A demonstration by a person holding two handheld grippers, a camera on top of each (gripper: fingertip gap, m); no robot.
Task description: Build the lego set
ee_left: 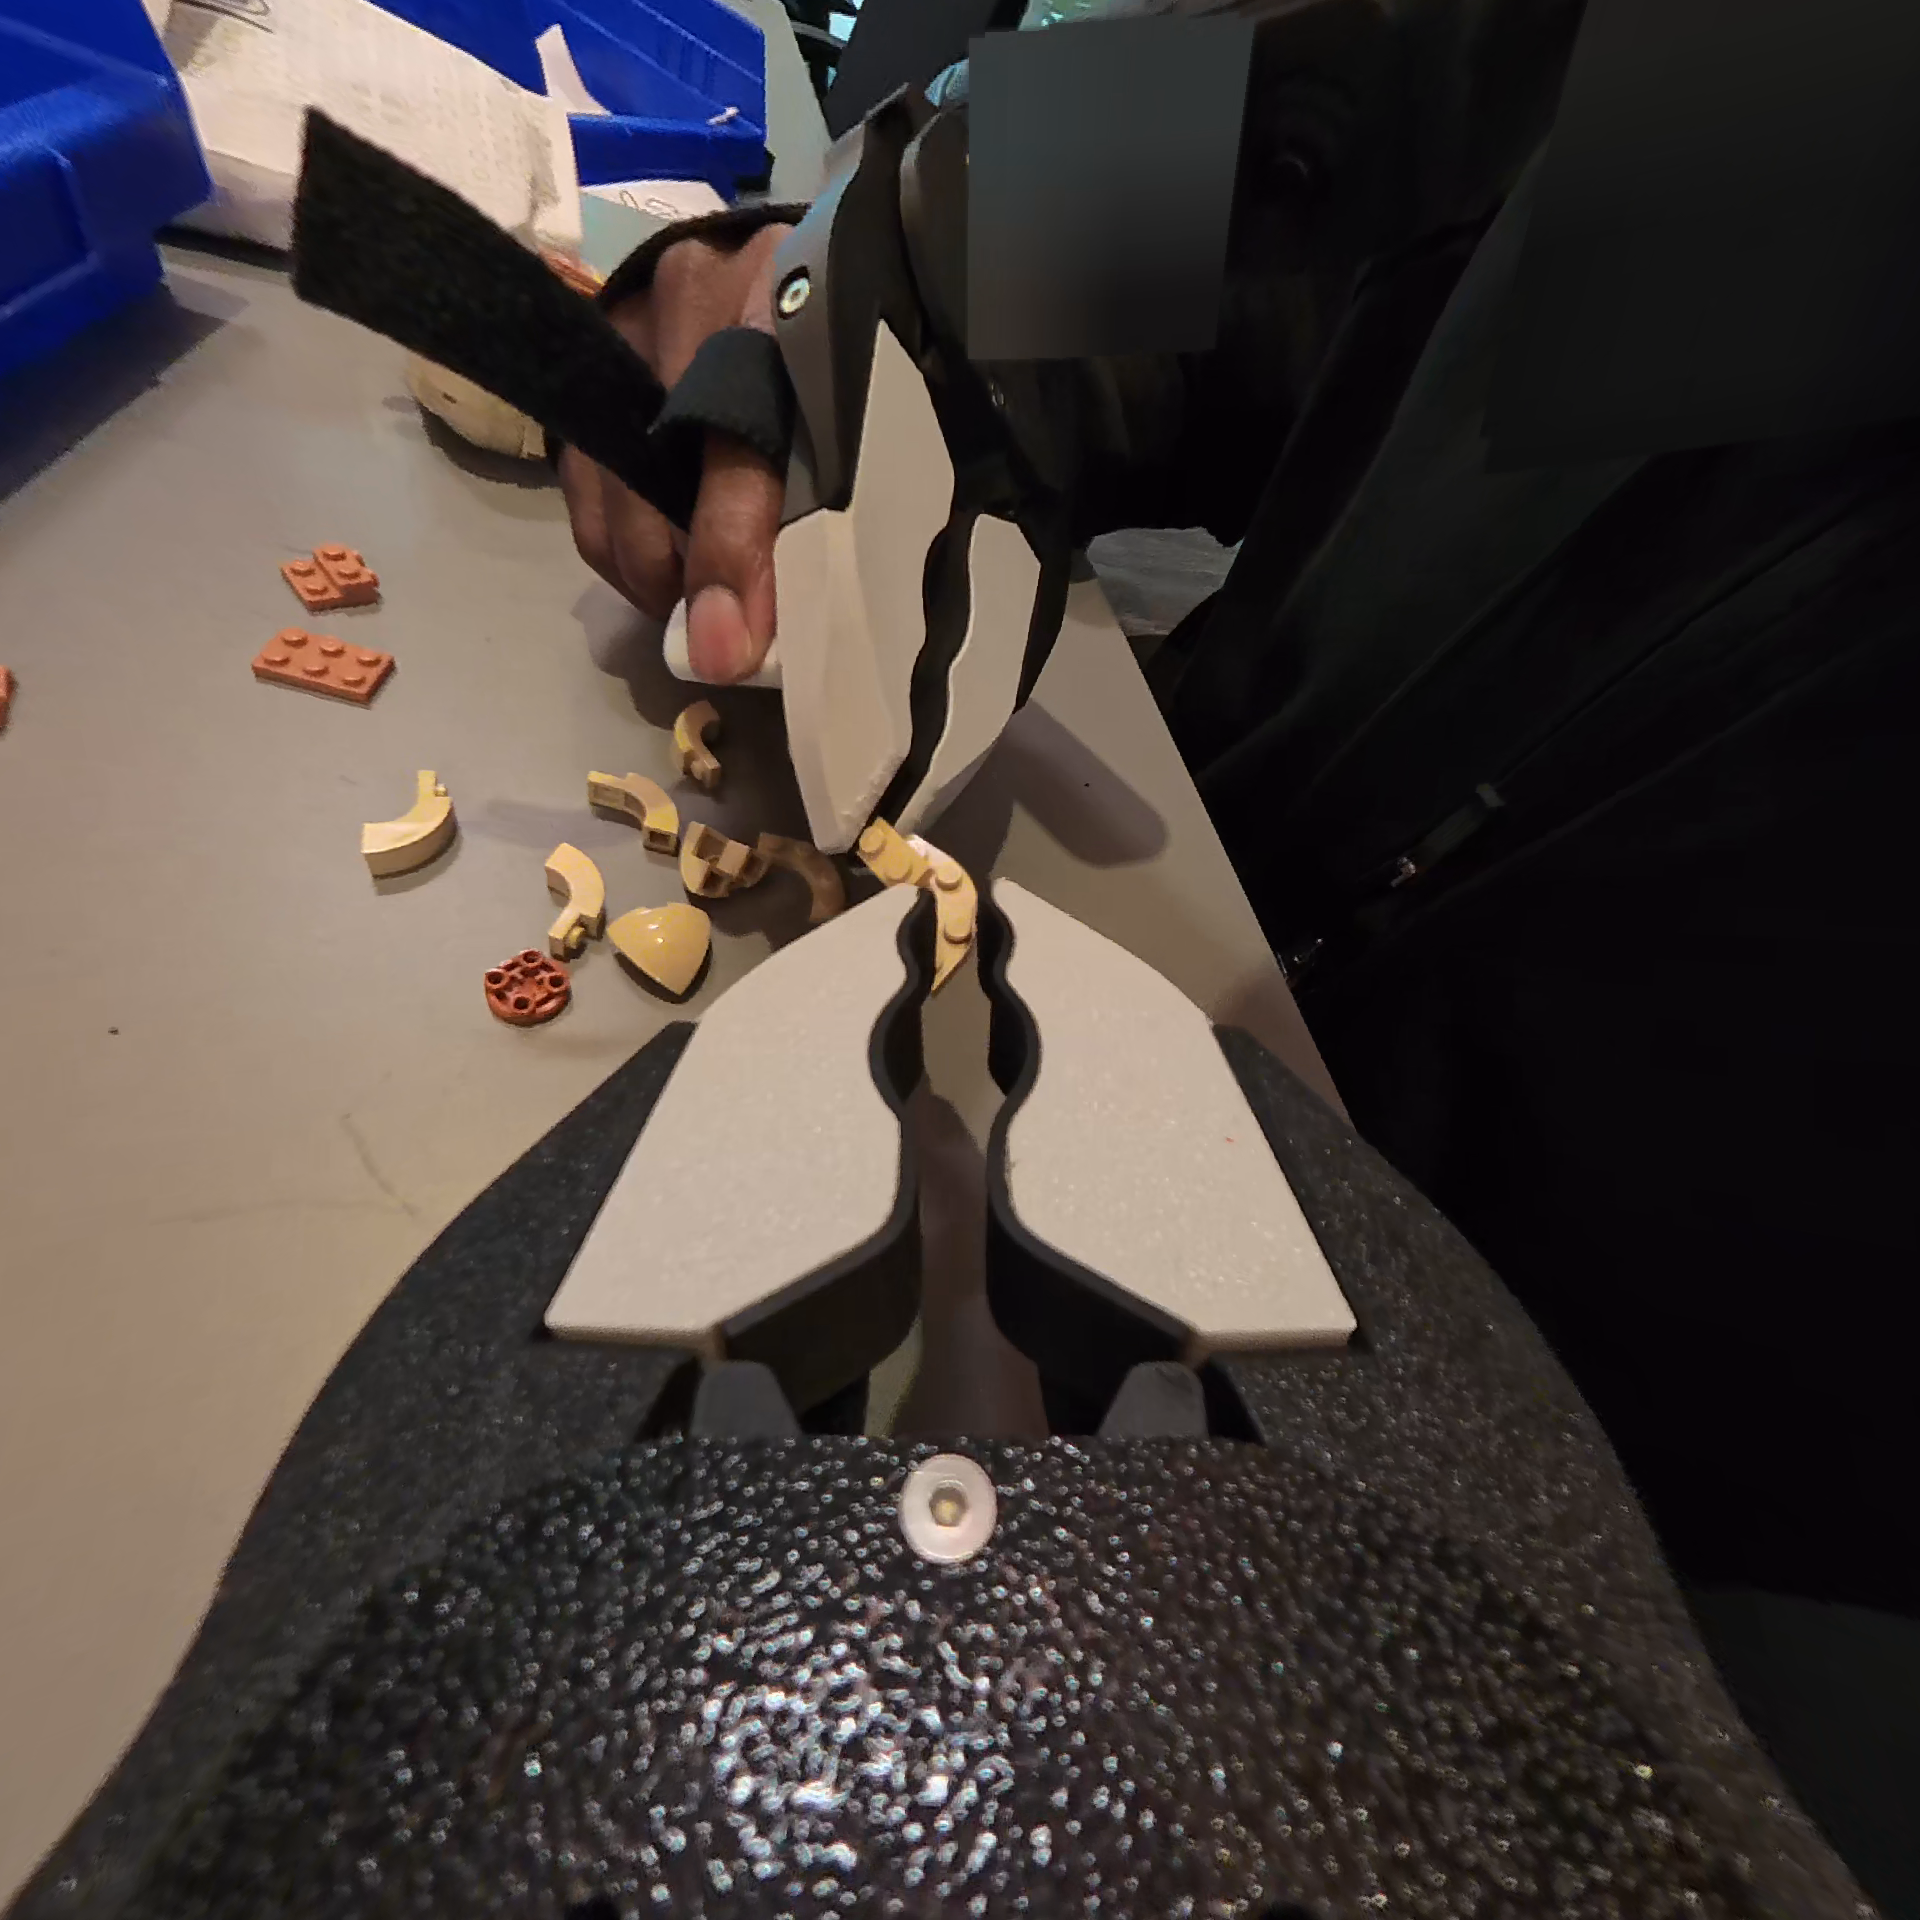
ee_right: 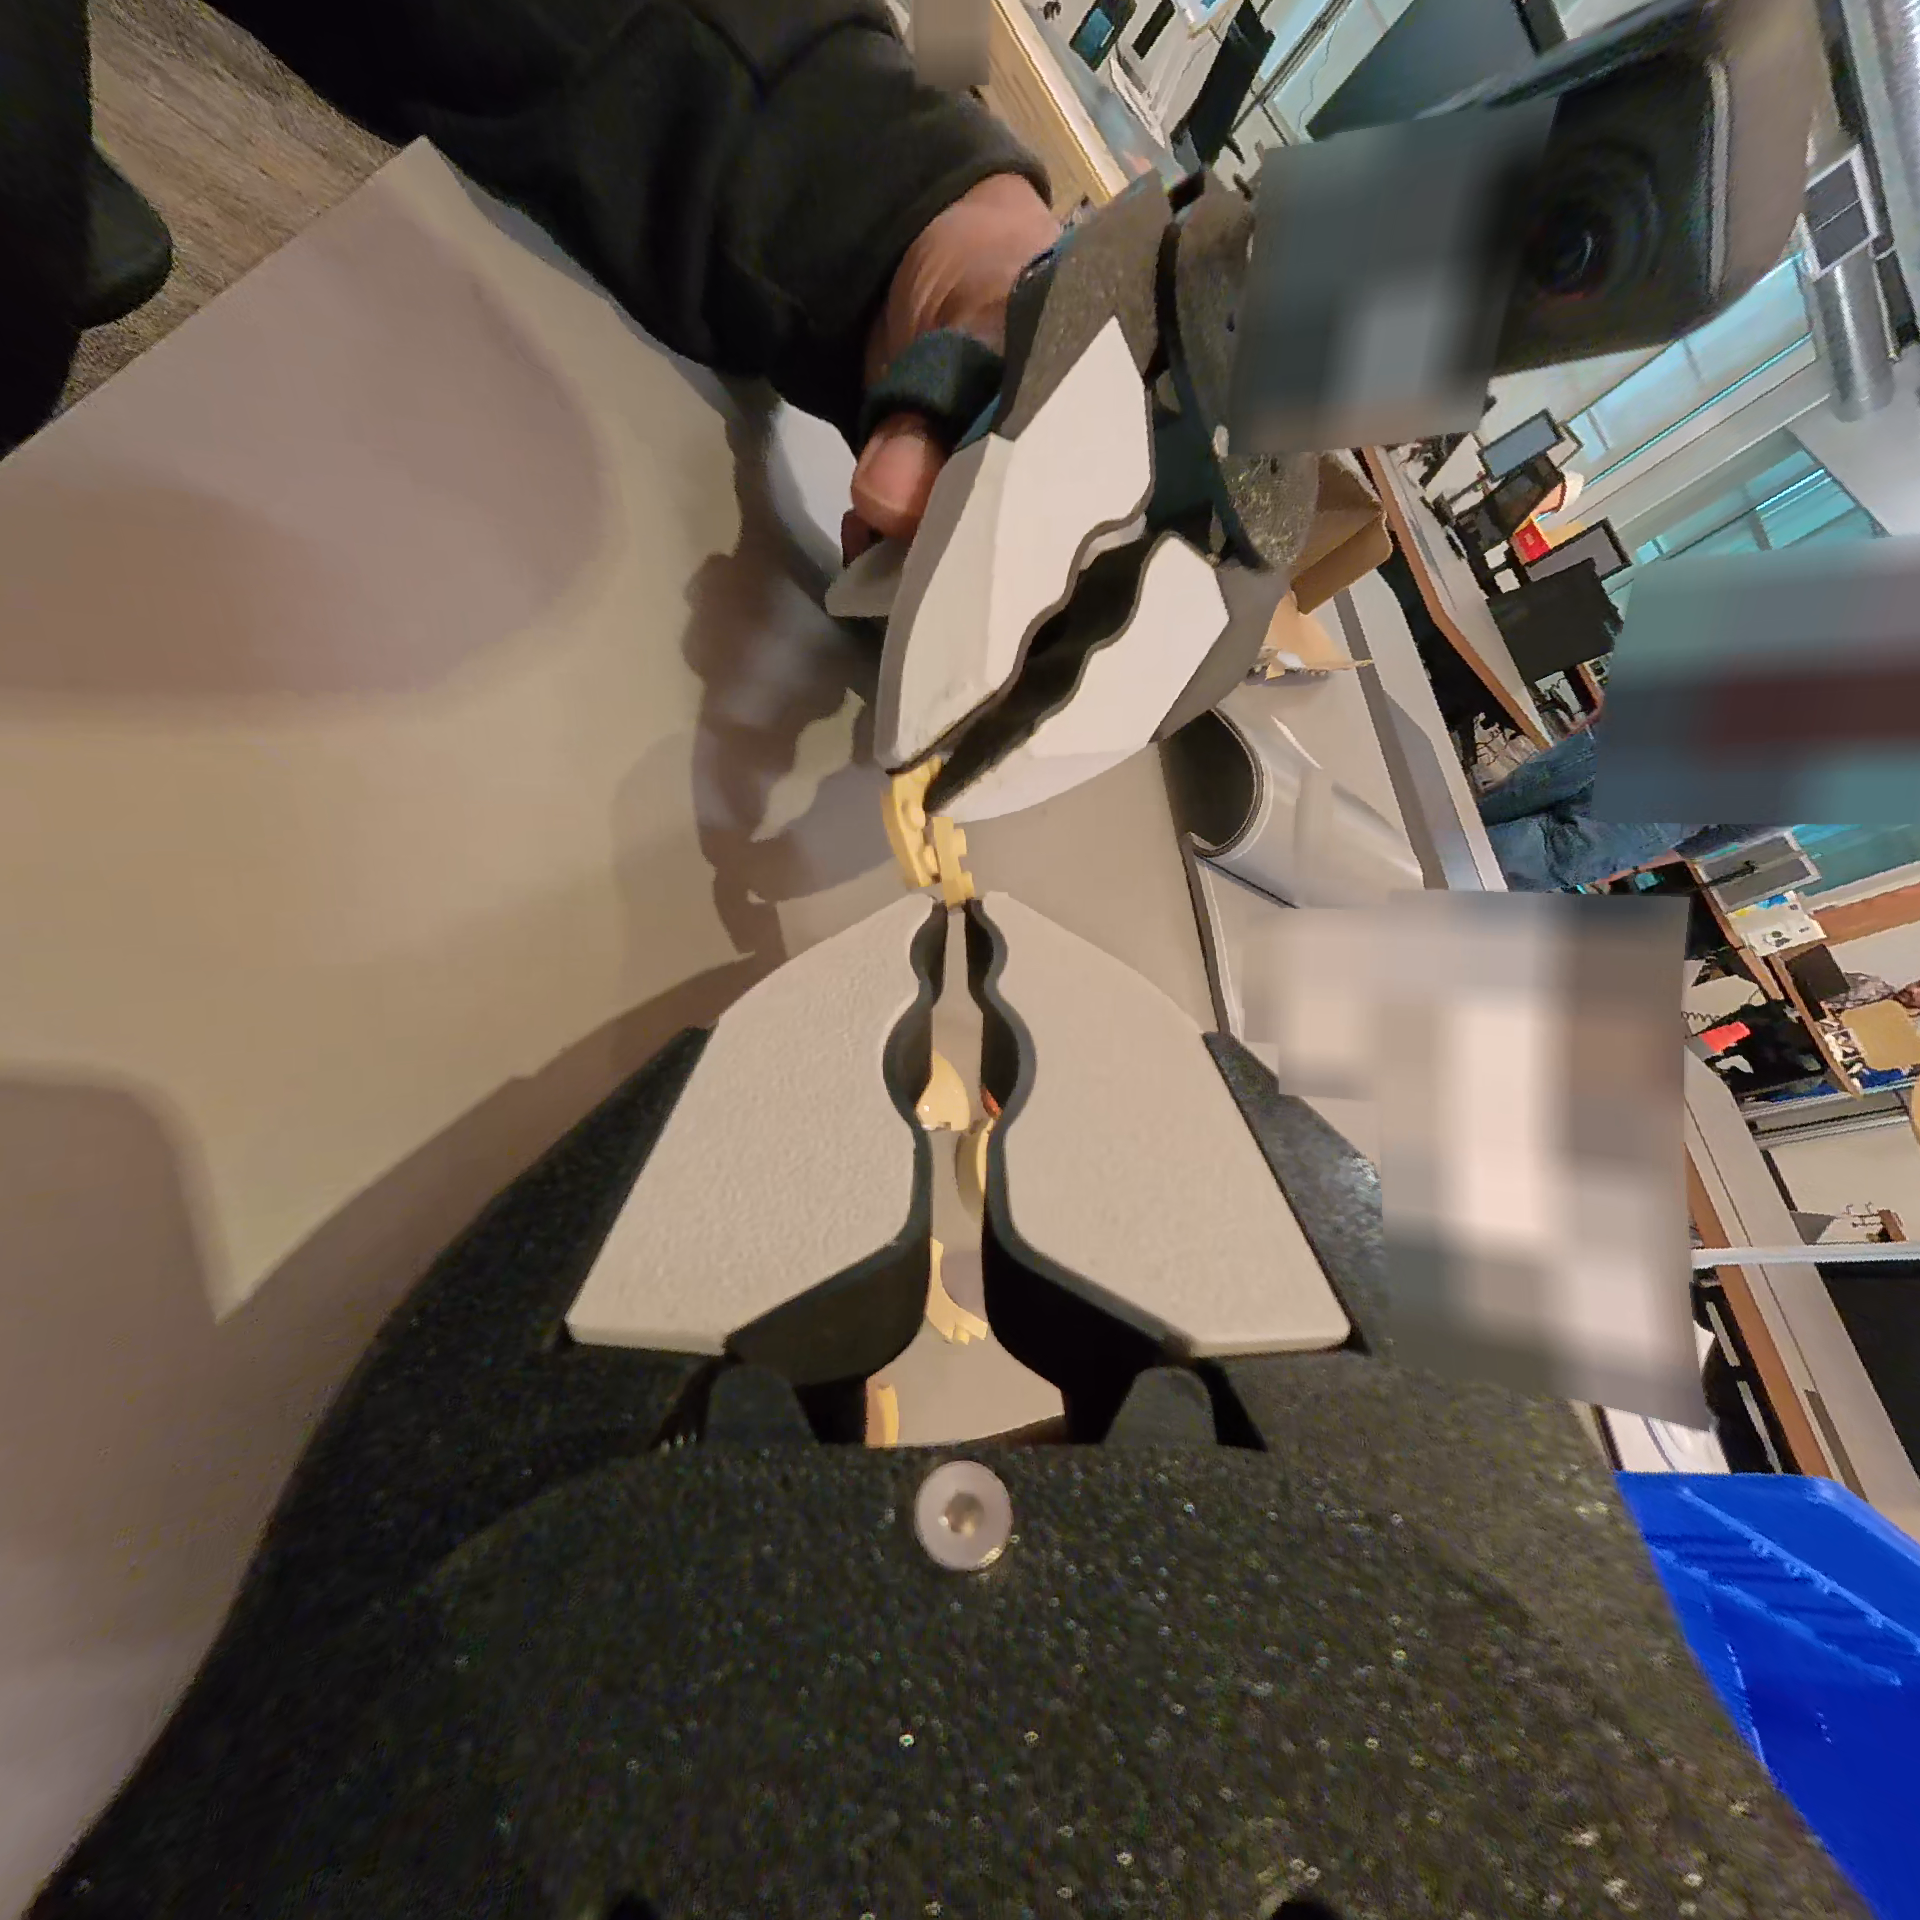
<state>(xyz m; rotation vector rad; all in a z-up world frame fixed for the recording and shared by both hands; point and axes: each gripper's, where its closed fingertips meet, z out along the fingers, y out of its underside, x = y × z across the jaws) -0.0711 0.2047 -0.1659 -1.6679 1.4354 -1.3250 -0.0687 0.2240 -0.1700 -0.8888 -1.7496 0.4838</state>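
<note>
On tabletop (ee_left: 208, 1091): loose tan curved pieces (ee_left: 623, 862), brown plates (ee_left: 324, 661) | left hand-held gripper (ee_left: 951, 914), right hand-held gripper (ee_left: 883, 821): tip to tip, both pinching tan plate assembly (ee_left: 940, 894)

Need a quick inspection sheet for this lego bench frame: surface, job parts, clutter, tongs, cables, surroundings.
Surface: grey table, loose bricks on it.
Job's things: tan plate assembly held above the table between both tongs; tan curved pieces, two orange-brown plates, a round brown piece lie loose.
Clutter: paper sheets near the blue bins.
Grippers: left tongs shut on one end of the assembly; right tongs shut on the other end.
Cables: nothing seen.
Surroundings: person in a dark sleeve; desks with monitors beyond.
</note>
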